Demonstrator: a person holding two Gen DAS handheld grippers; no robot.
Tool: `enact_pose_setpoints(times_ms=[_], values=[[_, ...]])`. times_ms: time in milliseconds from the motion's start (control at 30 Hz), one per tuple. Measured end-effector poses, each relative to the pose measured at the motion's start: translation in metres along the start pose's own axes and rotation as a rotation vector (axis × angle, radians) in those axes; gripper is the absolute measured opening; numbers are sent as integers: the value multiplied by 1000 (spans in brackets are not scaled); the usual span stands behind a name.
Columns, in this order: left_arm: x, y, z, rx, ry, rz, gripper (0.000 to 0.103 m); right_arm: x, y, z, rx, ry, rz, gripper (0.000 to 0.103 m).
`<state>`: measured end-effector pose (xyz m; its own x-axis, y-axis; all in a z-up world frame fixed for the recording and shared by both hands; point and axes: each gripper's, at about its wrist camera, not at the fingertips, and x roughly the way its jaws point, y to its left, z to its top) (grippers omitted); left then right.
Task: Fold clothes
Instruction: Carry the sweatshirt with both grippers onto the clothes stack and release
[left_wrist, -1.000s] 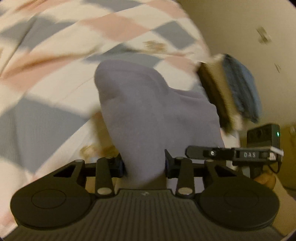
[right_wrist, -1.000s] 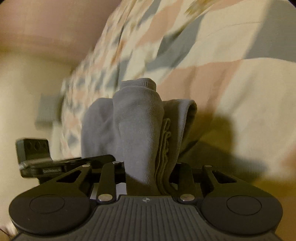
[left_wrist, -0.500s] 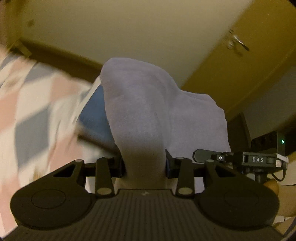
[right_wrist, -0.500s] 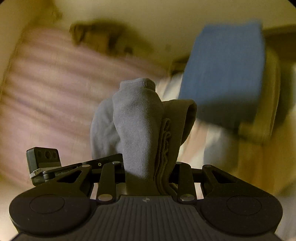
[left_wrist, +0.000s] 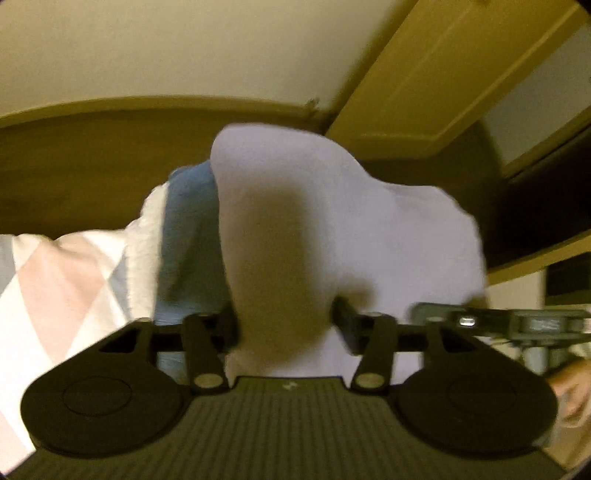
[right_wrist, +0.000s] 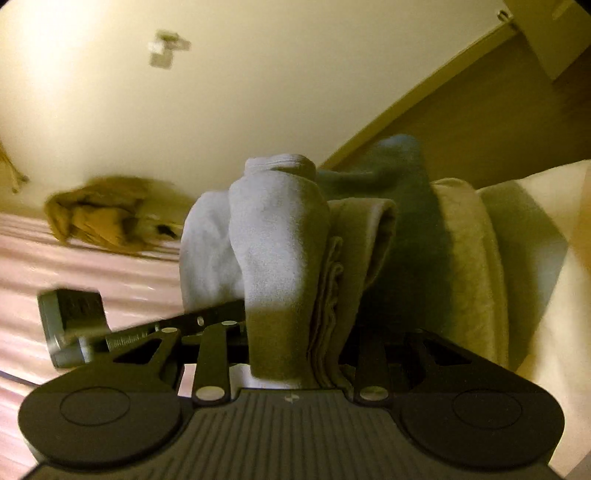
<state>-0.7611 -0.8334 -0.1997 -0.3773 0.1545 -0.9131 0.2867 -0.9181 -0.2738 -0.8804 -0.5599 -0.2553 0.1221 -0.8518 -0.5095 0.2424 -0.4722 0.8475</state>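
Observation:
My left gripper (left_wrist: 286, 325) is shut on a folded pale grey garment (left_wrist: 332, 229) that bulges up between its jaws and hides the fingertips. My right gripper (right_wrist: 295, 343) is shut on the same grey garment (right_wrist: 273, 236), whose layered folded edges show on its right side. The right gripper's body (left_wrist: 517, 325) shows at the right of the left wrist view; the left gripper's body (right_wrist: 74, 325) shows at the left of the right wrist view. Both hold the garment in the air, side by side.
A stack of folded clothes, blue (left_wrist: 188, 236) and cream (right_wrist: 469, 258), lies just behind the garment on the checked bed cover (left_wrist: 55, 280). A brown crumpled garment (right_wrist: 107, 218) lies on the pink striped bedding (right_wrist: 92, 266). A wooden headboard (left_wrist: 92, 166), wall and door frame are behind.
Both grippers have lifted and tilted up with the grey garment, from facing the bed cover to facing the wall and headboard. The stack of folded clothes is now closer.

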Motion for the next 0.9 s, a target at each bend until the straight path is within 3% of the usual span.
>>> enact_pose_setpoints(times_ms=[100,167,233,267,333,400,467,500,533,600,800,900], values=[[-10,12,-6,-25,-69,20,71,-5,-1,4,-75,14,-40,51],[-32,18,-15,-75,-148,77,70,-18,14,8,-206,14,-94,60],[-58,21,-29,-131,-238,134,63,-31,31,14,-373,7,-166,61],[-71,19,-38,-153,-288,155,59,-36,43,14,-475,-5,-204,59],[-86,9,-53,-152,-357,169,45,-44,73,0,-703,-59,-278,42],[-90,-10,-64,-108,-403,183,42,-40,97,-18,-912,-99,-296,37],[-78,-27,-73,-40,-408,180,42,-31,109,-41,-1035,-107,-286,35],[-66,-31,-74,-18,-382,194,36,-26,114,-53,-1097,-110,-280,34],[-54,-34,-76,3,-355,207,27,-19,112,-56,-1119,-95,-289,33],[-30,-33,-78,7,-309,241,23,-4,100,-55,-1132,-49,-320,33],[-9,2,-73,-103,-314,235,42,24,84,-45,-1093,2,-316,34],[-19,-3,-63,-108,-320,236,35,19,94,-25,-1061,-11,-297,34]])
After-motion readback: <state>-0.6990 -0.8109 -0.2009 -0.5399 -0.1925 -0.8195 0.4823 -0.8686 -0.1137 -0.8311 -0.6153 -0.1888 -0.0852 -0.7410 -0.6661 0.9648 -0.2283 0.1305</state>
